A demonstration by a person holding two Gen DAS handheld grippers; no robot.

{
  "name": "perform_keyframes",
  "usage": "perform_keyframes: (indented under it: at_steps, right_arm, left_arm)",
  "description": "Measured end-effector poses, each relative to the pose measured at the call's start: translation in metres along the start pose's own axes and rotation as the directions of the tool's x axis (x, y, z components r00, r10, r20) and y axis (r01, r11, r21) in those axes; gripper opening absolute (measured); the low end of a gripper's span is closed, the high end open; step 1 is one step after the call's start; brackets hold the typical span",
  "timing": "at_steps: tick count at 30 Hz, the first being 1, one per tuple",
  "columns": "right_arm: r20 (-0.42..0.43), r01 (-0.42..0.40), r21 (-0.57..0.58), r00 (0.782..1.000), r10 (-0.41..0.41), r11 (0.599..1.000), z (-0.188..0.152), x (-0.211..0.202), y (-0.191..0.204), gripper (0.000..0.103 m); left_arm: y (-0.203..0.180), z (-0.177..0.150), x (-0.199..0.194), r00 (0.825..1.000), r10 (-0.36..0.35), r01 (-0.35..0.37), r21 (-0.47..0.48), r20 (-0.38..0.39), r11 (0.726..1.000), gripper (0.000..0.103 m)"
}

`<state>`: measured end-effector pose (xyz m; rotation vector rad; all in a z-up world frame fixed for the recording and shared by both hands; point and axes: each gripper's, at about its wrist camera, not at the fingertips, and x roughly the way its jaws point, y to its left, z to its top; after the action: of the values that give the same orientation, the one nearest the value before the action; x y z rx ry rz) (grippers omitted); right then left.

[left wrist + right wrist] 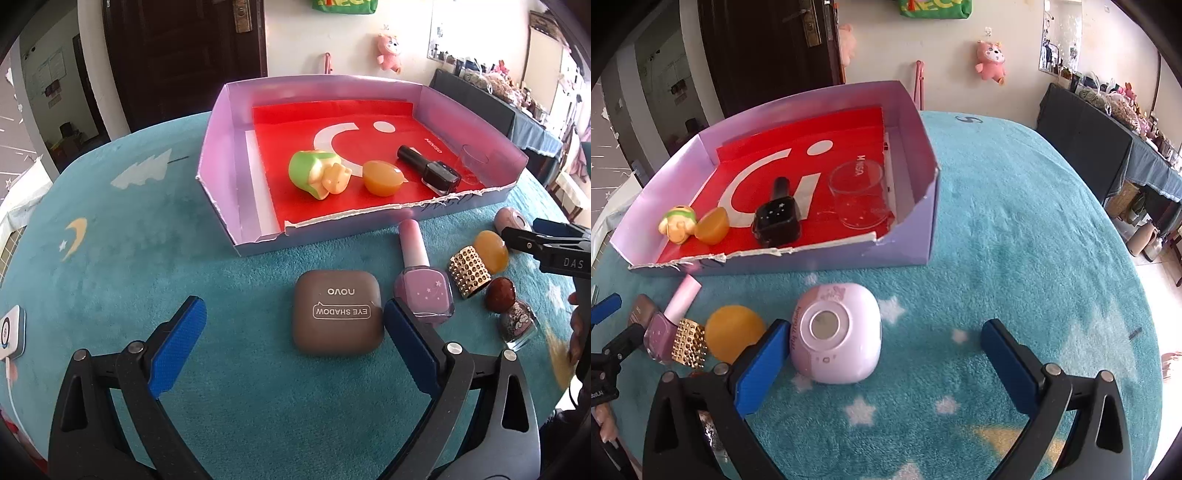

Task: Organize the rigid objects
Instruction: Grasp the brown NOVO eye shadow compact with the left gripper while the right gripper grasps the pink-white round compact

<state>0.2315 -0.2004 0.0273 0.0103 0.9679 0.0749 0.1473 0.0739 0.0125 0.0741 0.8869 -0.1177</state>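
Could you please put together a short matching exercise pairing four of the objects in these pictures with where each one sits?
Things:
1. black nail polish bottle
2. brown eye shadow case
3. clear glass cup
4. pale pink compact

Places:
A. on the blanket, between the right hand-held gripper's open fingers
B. upright in the box's right corner
C. lying on the red liner
D. on the blanket, between the left hand-held gripper's open fingers

Pairs: 1-C, 2-D, 3-B, 4-A

A lived-in home room: ahead of the fingers a dark wooden door with a brass lock, a pink plush toy hanging on the cream wall, a cluttered side table off to the right, and a fleecy teal star-patterned blanket beneath them.
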Motion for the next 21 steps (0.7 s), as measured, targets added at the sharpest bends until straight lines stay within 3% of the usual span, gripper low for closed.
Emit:
perform_keyframes:
  at_steps: [7,10,11,13,15,17,19,21]
  right_arm:
    - [0.002,-0.021,-0.05,1.0,0.021,0.999,-0.001,-0.002,0.006,0.103]
    - [0.004,-0.017,-0.064,1.0,0.018,0.998,-0.001,-0.002,0.01,0.095]
    - [0.005,-0.019,-0.066,1.0,0.02,0.998,-0.001,-0.002,0.01,0.092]
    - [0.009,-0.026,-0.075,1.0,0.026,0.997,-0.002,-0.003,0.012,0.088]
    - [0.017,-0.038,-0.09,0.999,0.04,0.995,-0.003,-0.005,0.015,0.08]
    - [0.025,-0.05,-0.113,0.998,0.053,0.992,-0.005,-0.008,0.018,0.066]
    - [0.032,-0.074,-0.129,0.996,0.079,0.989,-0.005,-0.01,0.022,0.051]
    - [0.033,-0.086,-0.143,0.995,0.092,0.986,-0.006,-0.012,0.023,0.051]
  left_arm:
    - [-0.006,0.004,0.012,1.0,0.007,-0.007,0.011,-0.022,1.0,0.098]
    - [-0.007,0.004,0.013,1.0,0.004,-0.003,0.006,-0.022,1.0,0.097]
    - [-0.006,0.003,0.013,1.0,0.0,0.0,0.004,-0.019,1.0,0.095]
    - [-0.005,0.004,0.014,1.0,-0.016,0.016,-0.004,-0.015,1.0,0.081]
    - [-0.006,0.004,0.015,0.999,-0.05,0.05,-0.008,-0.019,0.999,0.061]
    - [-0.01,0.004,0.013,0.998,-0.055,0.055,0.008,-0.007,0.998,0.05]
    - [-0.012,0.004,0.01,0.998,-0.069,0.069,0.002,-0.003,0.998,0.05]
    - [-0.011,0.005,0.006,0.996,-0.091,0.091,-0.007,0.003,0.996,0.05]
